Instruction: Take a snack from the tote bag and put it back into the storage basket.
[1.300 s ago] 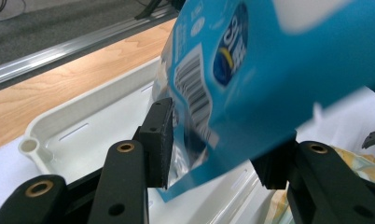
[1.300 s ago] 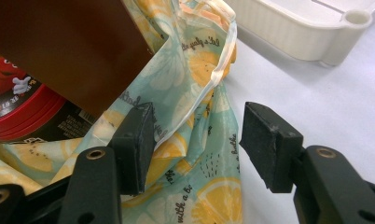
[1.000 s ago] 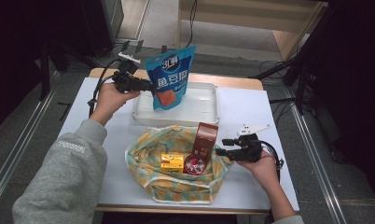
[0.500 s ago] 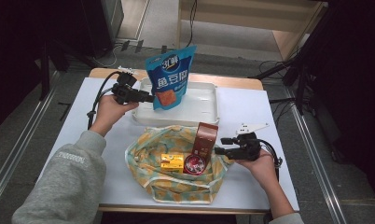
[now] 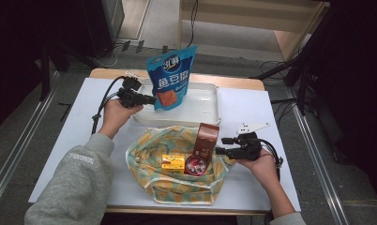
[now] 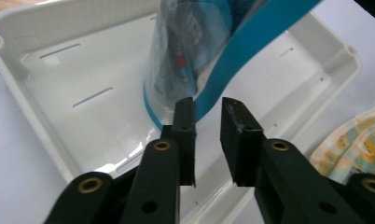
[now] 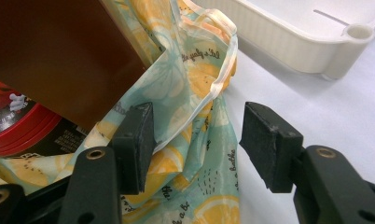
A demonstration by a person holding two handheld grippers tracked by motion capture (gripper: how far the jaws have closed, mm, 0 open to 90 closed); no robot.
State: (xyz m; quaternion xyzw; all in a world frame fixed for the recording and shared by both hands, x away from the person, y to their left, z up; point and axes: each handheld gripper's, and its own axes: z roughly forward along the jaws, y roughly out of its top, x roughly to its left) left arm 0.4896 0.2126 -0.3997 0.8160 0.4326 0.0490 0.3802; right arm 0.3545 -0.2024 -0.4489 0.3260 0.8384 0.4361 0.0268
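The left gripper [image 6: 209, 135] has just been closing its fingers [image 6: 184, 135]; a narrow gap remains, and the lower corner of the blue glossy snack pouch [image 5: 170, 77] sits just beyond the tips, not clamped as far as the left gripper view shows. Since a second ago this hand has sunk toward the shallow white plastic tray [image 5: 203, 110], where the pouch stands upright, long axis vertical, printed face toward the person. The right gripper [image 5: 220, 150] is unchanged, its fingers [image 7: 136, 144] standing wide either side of the yellow-and-teal lemon-print cloth bag [image 5: 177, 180], gripping nothing. Its own view shows the bag's pale handle [image 7: 223, 65]; the high view shows the white bench [image 5: 74, 140] around everything.
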